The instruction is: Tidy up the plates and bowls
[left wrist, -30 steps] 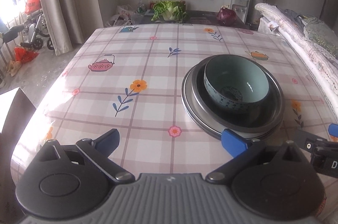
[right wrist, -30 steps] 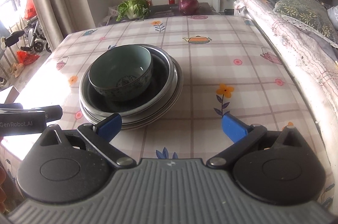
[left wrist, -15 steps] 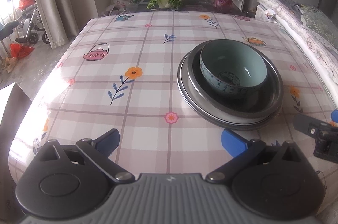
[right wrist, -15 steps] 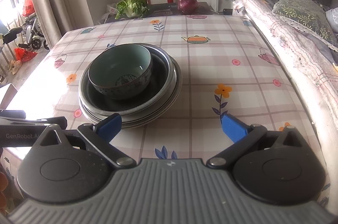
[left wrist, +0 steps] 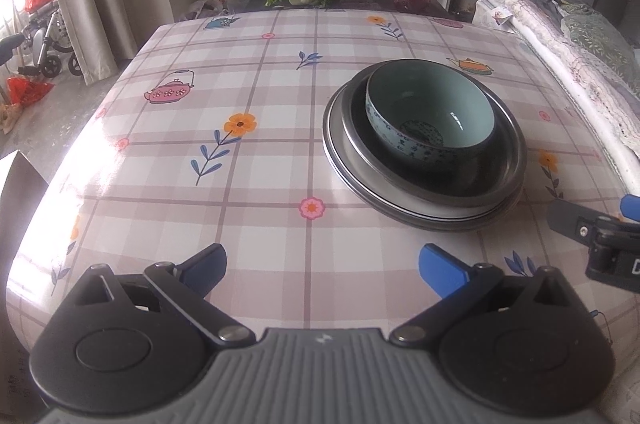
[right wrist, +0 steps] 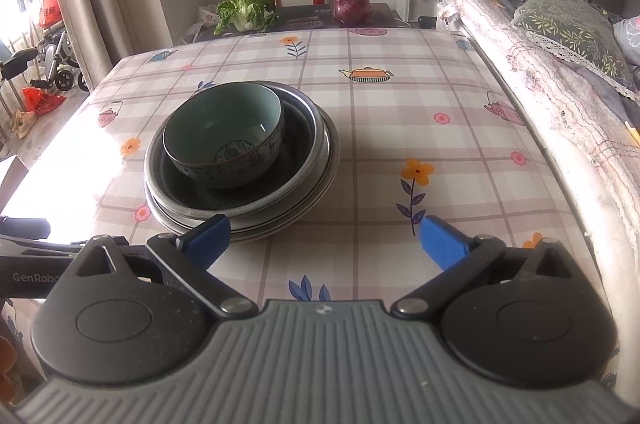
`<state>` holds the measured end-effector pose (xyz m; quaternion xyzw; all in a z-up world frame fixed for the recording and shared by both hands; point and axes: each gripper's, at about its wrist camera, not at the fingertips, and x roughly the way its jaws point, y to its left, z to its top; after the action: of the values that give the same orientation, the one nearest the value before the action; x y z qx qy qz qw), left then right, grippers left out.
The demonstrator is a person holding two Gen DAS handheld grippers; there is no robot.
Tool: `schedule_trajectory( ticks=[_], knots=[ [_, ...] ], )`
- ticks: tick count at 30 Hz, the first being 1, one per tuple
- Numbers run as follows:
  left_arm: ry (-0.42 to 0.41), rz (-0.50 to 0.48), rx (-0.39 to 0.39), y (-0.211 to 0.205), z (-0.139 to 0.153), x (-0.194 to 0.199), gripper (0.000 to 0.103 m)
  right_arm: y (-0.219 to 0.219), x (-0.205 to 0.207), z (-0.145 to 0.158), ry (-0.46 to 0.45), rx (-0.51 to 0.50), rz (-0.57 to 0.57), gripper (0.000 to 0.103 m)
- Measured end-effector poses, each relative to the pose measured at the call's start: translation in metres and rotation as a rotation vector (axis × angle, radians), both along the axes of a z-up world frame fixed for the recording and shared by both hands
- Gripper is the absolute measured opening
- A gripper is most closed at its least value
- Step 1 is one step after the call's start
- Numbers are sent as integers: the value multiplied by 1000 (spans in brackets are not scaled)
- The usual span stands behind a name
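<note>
Ahead and left of the wide, empty right gripper (right wrist: 324, 244) sits the stacked bowl (right wrist: 224, 136).

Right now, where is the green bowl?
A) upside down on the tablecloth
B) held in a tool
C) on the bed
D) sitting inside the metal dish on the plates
D: the green bowl sits upright in the metal dish atop the stacked plates, and both tools are open and empty.
</note>
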<state>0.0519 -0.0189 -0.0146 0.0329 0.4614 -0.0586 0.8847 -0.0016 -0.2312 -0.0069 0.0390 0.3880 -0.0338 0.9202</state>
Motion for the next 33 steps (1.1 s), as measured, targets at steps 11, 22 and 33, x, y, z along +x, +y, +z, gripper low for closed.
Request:
schedule_trajectory(
  ticks=[11,22,33],
  knots=[
    [4,-19,-3,-4,-1,-1,103,-1,2,-2,8,-2,-3,102],
    [6,-20,-1,-5,-1,-1,103,1,3,-3,14,-2,2,102],
    [6,-21,2,-2,-3,-2,103,4,3,-3,15,-8,9,102]
  ],
)
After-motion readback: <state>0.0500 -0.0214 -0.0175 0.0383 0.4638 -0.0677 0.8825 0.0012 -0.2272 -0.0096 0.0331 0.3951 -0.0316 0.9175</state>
